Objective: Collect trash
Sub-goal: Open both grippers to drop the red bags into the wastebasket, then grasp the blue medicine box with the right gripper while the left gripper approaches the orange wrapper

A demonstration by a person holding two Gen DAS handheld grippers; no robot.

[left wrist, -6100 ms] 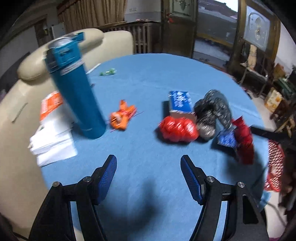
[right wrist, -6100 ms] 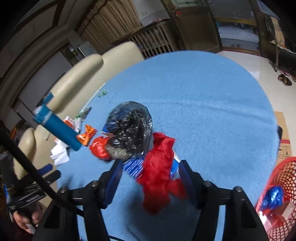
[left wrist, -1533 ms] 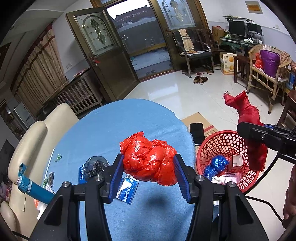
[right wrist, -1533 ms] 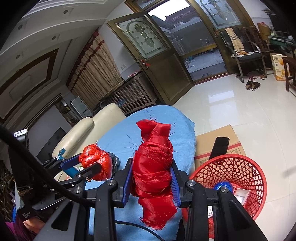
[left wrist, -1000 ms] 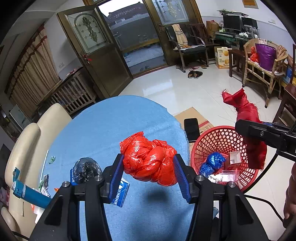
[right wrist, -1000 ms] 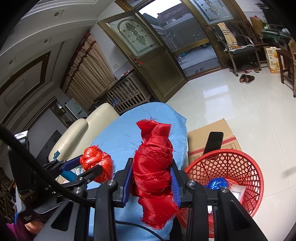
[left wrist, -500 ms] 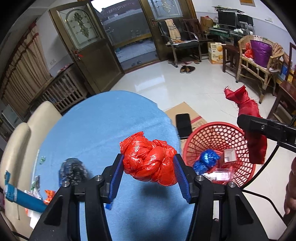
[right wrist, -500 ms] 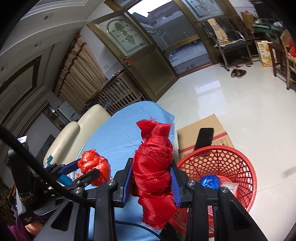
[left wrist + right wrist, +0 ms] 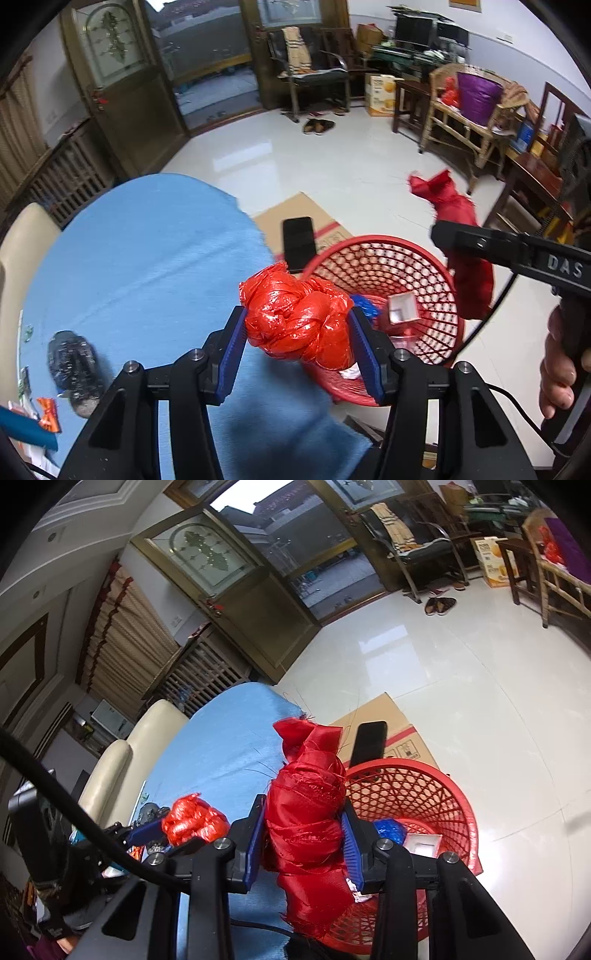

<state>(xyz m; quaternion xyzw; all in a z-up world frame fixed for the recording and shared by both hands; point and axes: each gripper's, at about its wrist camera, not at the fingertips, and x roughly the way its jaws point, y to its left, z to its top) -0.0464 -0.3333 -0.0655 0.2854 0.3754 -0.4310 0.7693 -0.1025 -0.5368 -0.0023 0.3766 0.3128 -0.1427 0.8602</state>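
Observation:
A crumpled red plastic bag (image 9: 295,317) sits between the blue pads of my left gripper (image 9: 297,326), which is shut on it above the table's edge, beside the red mesh basket (image 9: 384,245). My right gripper (image 9: 304,836) holds a red cloth bundle (image 9: 306,808) upright over the basket's (image 9: 424,768) near rim. Its jaws are just opening, with the pads still pressed on the cloth. The left wrist view shows that bundle (image 9: 471,277) hanging over the basket's right side. The right wrist view shows the plastic bag (image 9: 194,821) at lower left.
The basket holds a blue wrapper (image 9: 388,830) and a small white box (image 9: 402,308). A black phone (image 9: 298,238) lies on a cardboard box (image 9: 295,206) behind it. On the blue table (image 9: 147,258) lie a black bag (image 9: 74,362) and an orange wrapper (image 9: 48,408). A hand (image 9: 557,369) grips the right tool.
Both grippers have sunk and tilted down toward the basket, each still carrying its red load. The basket now looms larger and nearer in both views.

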